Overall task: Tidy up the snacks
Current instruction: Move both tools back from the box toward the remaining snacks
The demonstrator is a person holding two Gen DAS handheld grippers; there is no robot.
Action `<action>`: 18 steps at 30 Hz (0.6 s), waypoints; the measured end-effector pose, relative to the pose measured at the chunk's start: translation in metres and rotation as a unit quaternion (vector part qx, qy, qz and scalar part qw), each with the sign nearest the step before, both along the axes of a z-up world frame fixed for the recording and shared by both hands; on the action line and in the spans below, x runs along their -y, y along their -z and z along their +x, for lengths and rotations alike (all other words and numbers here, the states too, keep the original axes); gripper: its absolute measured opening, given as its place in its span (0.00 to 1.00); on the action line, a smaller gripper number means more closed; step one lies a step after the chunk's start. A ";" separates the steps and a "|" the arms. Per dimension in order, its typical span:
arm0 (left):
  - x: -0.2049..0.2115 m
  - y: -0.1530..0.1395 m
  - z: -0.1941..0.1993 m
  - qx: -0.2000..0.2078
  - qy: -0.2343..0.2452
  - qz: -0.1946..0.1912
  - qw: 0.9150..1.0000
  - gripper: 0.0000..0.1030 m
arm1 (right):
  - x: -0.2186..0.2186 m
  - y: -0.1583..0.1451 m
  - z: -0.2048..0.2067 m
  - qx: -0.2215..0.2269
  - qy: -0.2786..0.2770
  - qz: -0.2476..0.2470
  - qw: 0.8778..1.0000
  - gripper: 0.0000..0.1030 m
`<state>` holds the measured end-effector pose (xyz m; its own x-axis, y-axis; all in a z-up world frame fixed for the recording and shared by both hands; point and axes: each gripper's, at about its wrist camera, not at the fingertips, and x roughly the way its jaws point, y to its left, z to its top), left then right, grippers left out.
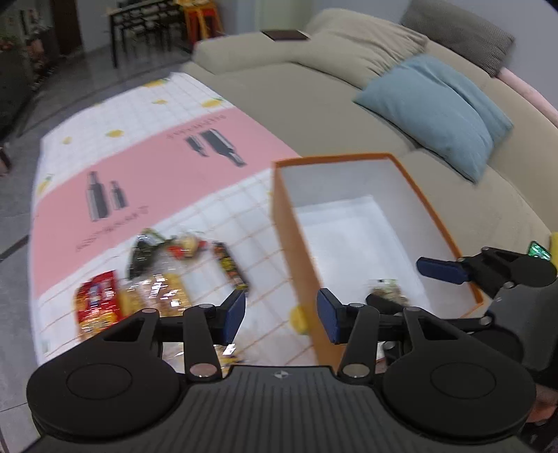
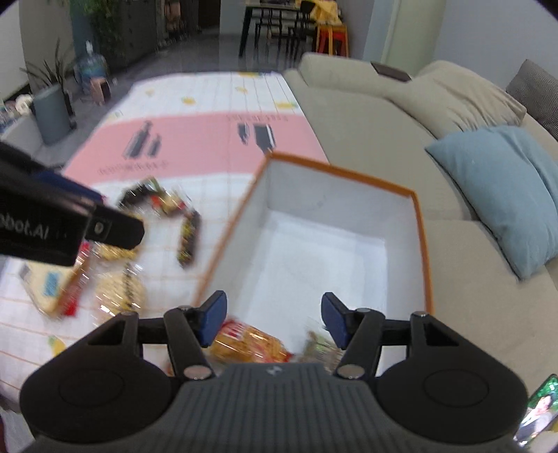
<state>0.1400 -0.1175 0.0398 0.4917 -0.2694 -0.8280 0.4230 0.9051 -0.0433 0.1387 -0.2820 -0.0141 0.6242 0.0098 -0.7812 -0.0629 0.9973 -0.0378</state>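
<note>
An orange box [image 1: 284,223] with a white inside stands open on the table, against the sofa. My left gripper [image 1: 281,317] is open and empty, above the box's near left corner. My right gripper [image 2: 273,320] is open too, over the near end of the box [image 2: 423,244], with nothing between its pads. Under it, a yellow and red packet [image 2: 251,343] and a second packet [image 2: 319,345] lie on the box floor. Loose snacks lie left of the box: a red packet [image 1: 97,299], a clear yellow bag [image 1: 157,296], a dark green packet [image 1: 143,254] and a black bar [image 1: 230,266].
The table wears a white checked cloth with a pink band [image 1: 157,167]. A beige sofa [image 1: 314,97] with a blue cushion [image 1: 436,111] runs along the right. A lit phone [image 2: 538,414] lies at the lower right. A dining table and chairs [image 2: 275,28] stand far back.
</note>
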 end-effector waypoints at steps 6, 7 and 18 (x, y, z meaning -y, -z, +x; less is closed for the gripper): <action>-0.038 -0.007 -0.022 0.043 -0.042 0.012 0.998 0.56 | -0.036 -0.017 -0.014 0.050 -0.015 0.032 0.998 0.58; -0.045 -0.007 -0.026 0.048 -0.052 0.014 0.997 0.57 | -0.043 -0.019 -0.016 0.058 -0.018 0.034 0.998 0.58; -0.125 0.034 -0.042 0.056 -0.156 0.030 0.986 0.58 | -0.118 -0.019 -0.035 0.093 -0.054 0.068 0.992 0.75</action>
